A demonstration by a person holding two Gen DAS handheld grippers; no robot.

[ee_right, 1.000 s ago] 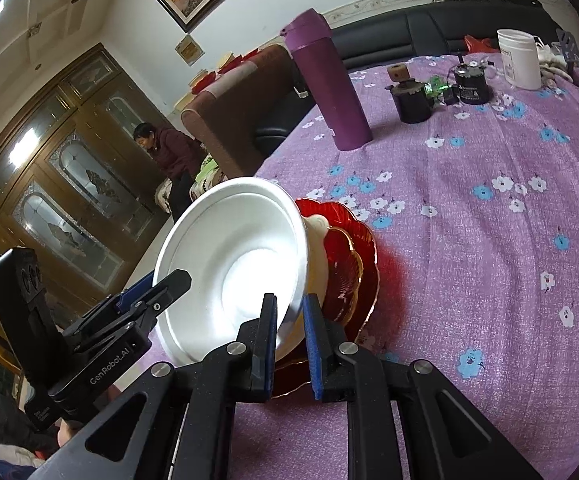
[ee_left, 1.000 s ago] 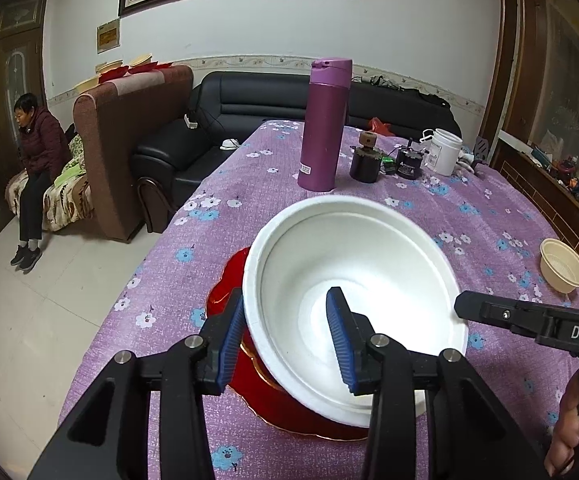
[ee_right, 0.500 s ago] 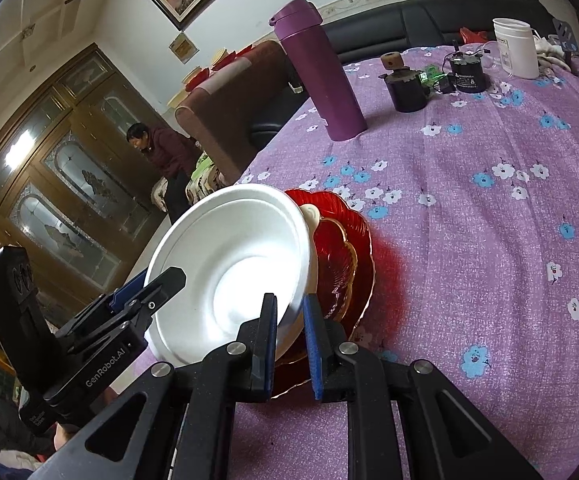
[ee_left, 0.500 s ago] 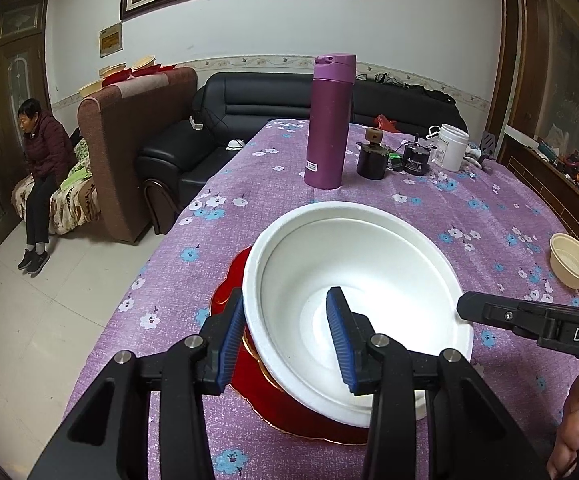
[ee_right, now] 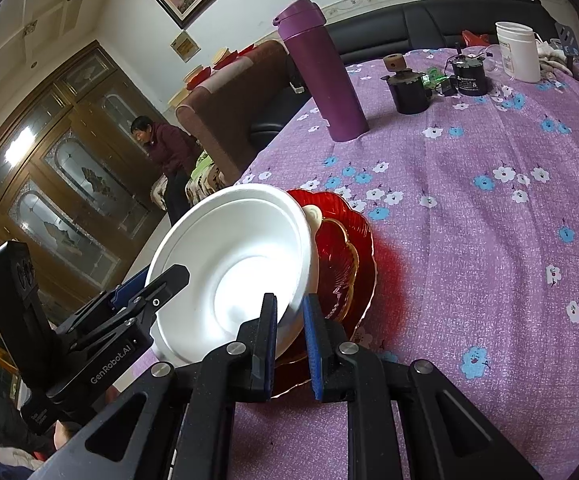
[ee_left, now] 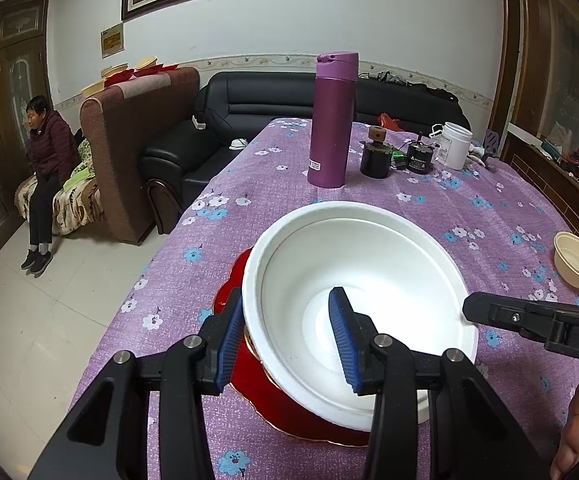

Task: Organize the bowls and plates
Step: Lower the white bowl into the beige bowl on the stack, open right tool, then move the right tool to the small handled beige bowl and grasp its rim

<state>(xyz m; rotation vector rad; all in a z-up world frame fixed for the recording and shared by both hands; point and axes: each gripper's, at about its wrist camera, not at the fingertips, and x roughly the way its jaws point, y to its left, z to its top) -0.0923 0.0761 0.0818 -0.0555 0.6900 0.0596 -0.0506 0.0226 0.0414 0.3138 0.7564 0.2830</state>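
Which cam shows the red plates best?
Right wrist: the red plates show stacked, scalloped rims clear beside the tilted white bowl. Left wrist shows only a red edge under the bowl.

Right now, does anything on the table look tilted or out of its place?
Yes. The white bowl is tipped steeply over the red plates, not sitting flat in them. The right tool pinches its rim, and the left tool straddles the opposite rim. A small cream bowl stands alone near the table edge.
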